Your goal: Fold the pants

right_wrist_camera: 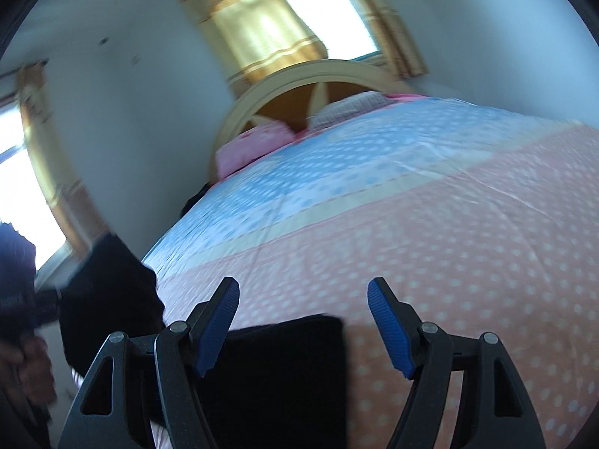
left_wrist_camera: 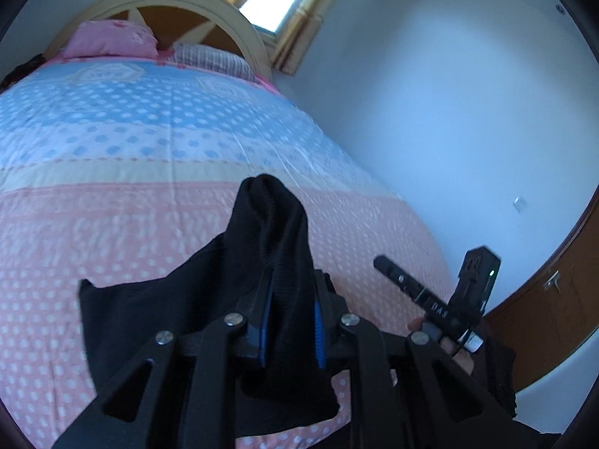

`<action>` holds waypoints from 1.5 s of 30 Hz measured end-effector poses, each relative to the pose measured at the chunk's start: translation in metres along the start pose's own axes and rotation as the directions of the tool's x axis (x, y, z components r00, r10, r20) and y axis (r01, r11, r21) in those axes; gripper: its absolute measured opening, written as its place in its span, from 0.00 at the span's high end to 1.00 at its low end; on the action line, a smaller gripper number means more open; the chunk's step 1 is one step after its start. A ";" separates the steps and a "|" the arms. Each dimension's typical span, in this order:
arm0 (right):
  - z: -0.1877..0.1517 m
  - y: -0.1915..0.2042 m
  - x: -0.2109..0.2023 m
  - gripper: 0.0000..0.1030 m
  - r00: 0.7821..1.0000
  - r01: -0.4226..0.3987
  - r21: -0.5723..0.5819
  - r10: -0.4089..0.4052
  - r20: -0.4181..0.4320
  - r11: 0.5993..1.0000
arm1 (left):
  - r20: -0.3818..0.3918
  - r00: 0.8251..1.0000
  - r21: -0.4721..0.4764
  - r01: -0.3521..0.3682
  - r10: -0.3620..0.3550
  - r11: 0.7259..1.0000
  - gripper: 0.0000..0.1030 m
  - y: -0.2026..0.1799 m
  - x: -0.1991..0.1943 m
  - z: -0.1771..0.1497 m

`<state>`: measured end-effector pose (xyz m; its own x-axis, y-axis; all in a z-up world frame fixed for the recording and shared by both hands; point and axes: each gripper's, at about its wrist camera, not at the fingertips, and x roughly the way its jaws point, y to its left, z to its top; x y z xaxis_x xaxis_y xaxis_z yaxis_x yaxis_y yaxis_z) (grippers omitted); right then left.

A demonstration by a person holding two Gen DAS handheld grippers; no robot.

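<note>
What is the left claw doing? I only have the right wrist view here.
Observer: The left claw is shut on a bunched part of the black pants, lifted above the bedspread.
Operator: Can the right claw be seen from there?
Observer: Yes, its black body shows at the right, beside the white wall.
Operator: Anything else?
Observer: A brown wooden door stands at the far right.
</note>
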<state>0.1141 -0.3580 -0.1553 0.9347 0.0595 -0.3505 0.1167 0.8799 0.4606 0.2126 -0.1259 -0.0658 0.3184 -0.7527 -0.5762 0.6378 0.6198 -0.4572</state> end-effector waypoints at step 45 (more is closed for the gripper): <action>-0.034 0.039 0.007 0.85 0.942 -0.130 -0.052 0.107 -0.317 0.990 | 0.108 0.897 0.005 -0.432 0.429 0.902 0.12 0.087 0.016 -0.056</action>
<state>0.1137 -0.3072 -0.1679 0.7871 0.2997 -0.5391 -0.0239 0.8882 0.4589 0.2346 -0.0716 -0.1527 0.6348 -0.4335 -0.6396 0.4413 0.8829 -0.1604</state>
